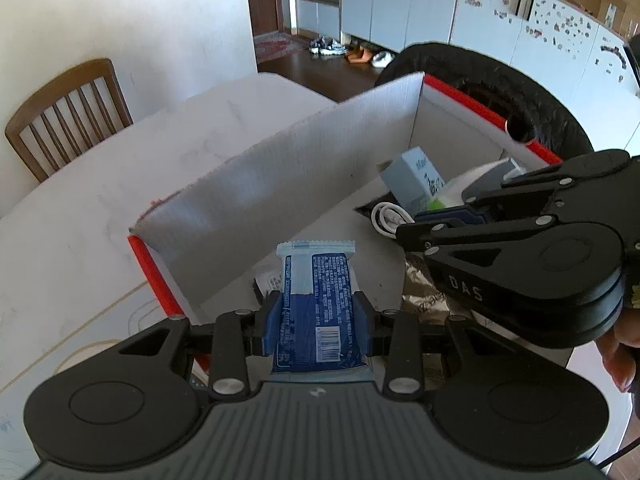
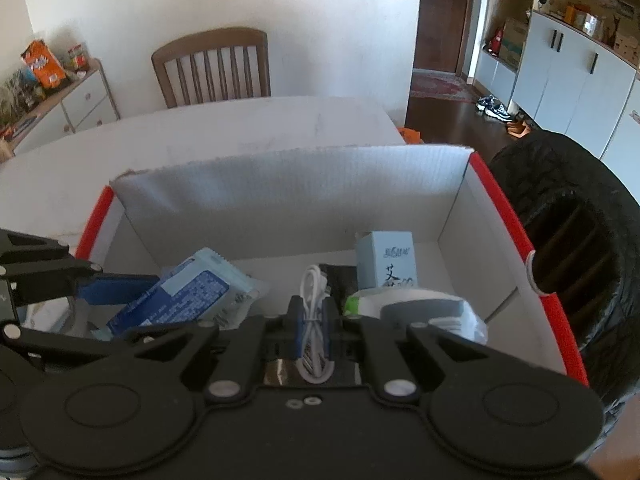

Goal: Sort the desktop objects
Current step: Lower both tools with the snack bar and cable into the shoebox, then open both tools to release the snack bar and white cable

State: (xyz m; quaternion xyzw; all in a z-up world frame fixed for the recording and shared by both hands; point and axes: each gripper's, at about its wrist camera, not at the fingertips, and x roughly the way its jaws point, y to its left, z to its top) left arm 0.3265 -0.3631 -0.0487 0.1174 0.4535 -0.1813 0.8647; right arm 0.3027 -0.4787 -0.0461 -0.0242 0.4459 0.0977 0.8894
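Observation:
A white cardboard box with red rims stands on the white table. My left gripper is shut on a blue snack packet, held over the box's near left corner; the packet also shows in the right wrist view. My right gripper is shut on a coiled white cable over the box's inside; it shows from the side in the left wrist view, with the cable. In the box lie a pale blue carton and a white and grey device.
A wooden chair stands at the table's far side. A black round object sits right of the box. A sideboard with snack bags stands far left. White table surface lies left of the box.

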